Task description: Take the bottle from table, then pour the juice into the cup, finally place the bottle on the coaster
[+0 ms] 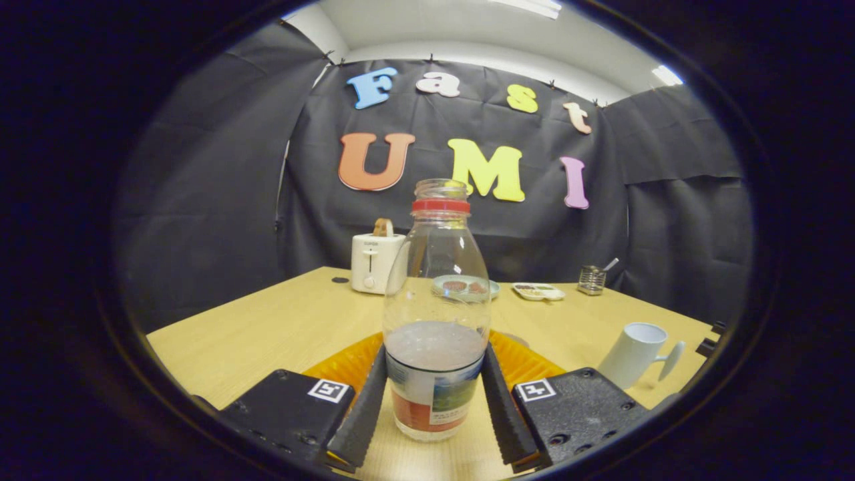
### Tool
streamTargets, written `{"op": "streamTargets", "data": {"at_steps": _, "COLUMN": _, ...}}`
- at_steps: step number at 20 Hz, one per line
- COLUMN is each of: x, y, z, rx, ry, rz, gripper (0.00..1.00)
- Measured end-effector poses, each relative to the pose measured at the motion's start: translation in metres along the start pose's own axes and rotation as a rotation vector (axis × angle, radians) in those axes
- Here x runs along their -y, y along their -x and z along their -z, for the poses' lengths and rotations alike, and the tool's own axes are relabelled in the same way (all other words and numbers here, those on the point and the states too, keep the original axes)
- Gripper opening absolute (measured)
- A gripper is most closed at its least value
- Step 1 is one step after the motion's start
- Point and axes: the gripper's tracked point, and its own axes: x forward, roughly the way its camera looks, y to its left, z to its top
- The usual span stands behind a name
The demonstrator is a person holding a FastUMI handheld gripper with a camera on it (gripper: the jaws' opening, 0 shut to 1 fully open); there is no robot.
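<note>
gripper view: tool [434, 401] clamped on upright bottle [436, 314], cup [634, 354] nearby.

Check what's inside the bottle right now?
The bottle has no cap and holds pale cloudy juice filling roughly its lower third. Its label covers the liquid lower down. The gripper has its jaws close on either side; contact unclear.

Demo booth w/ black cloth wall [200, 200], prob. office room, wood table [280, 327], toaster [374, 262]
</note>
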Motion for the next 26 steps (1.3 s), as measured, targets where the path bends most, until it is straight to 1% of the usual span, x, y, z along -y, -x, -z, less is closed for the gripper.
{"op": "streamTargets", "data": {"at_steps": 8, "x": 0.035, "y": 0.004, "z": 0.001, "rx": -0.08, "ry": -0.228, "rz": -0.047, "gripper": 0.76}}
{"op": "streamTargets", "data": {"at_steps": 10, "x": 0.039, "y": 0.002, "z": -0.001, "rx": -0.085, "ry": -0.29, "rz": -0.073, "gripper": 0.76}}
{"op": "streamTargets", "data": {"at_steps": 14, "x": 0.054, "y": -0.003, "z": -0.002, "rx": -0.114, "ry": -0.388, "rz": -0.072, "gripper": 0.76}}
{"op": "streamTargets", "data": {"at_steps": 17, "x": 0.057, "y": -0.011, "z": -0.005, "rx": -0.133, "ry": -0.513, "rz": -0.081, "gripper": 0.75}}
{"op": "streamTargets", "data": {"at_steps": 23, "x": 0.055, "y": -0.019, "z": -0.02, "rx": -0.118, "ry": -0.841, "rz": -0.123, "gripper": 0.75}}
{"op": "streamTargets", "data": {"at_steps": 26, "x": 0.059, "y": -0.022, "z": -0.029, "rx": -0.103, "ry": -0.939, "rz": -0.132, "gripper": 0.75}}
